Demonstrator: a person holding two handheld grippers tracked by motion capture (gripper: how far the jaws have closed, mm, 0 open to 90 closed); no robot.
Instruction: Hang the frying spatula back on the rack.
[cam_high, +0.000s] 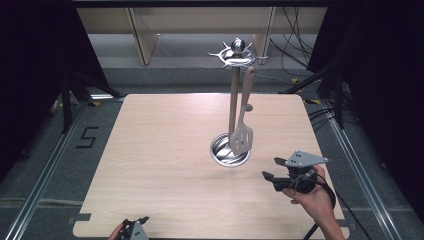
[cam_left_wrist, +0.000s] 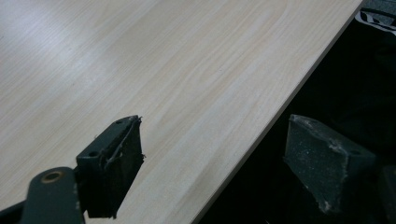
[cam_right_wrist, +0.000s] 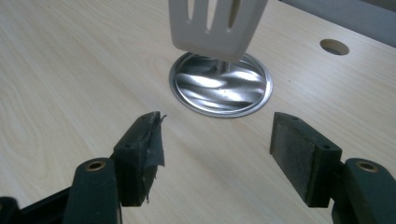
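Note:
A metal utensil stand (cam_high: 234, 100) rises from a round shiny base (cam_high: 229, 152) on the wooden table (cam_high: 160, 150). A pale slotted spatula (cam_high: 242, 131) hangs from a hook at the stand's top, its blade just over the base (cam_right_wrist: 220, 88). My right gripper (cam_high: 272, 169) hovers to the right of the base with its jaws wide apart and nothing between them; the spatula blade (cam_right_wrist: 217, 25) hangs beyond its fingertips (cam_right_wrist: 142, 149). At the table's near edge my left gripper (cam_high: 139, 222) is open and empty, one finger (cam_left_wrist: 114, 158) over the wood, the other past the edge.
The table (cam_left_wrist: 163, 70) has rounded corners and a small round hole (cam_right_wrist: 334, 46) near the stand. Metal floor rails run along both sides, with cables on the floor at the right and back. Dark curtains flank the area.

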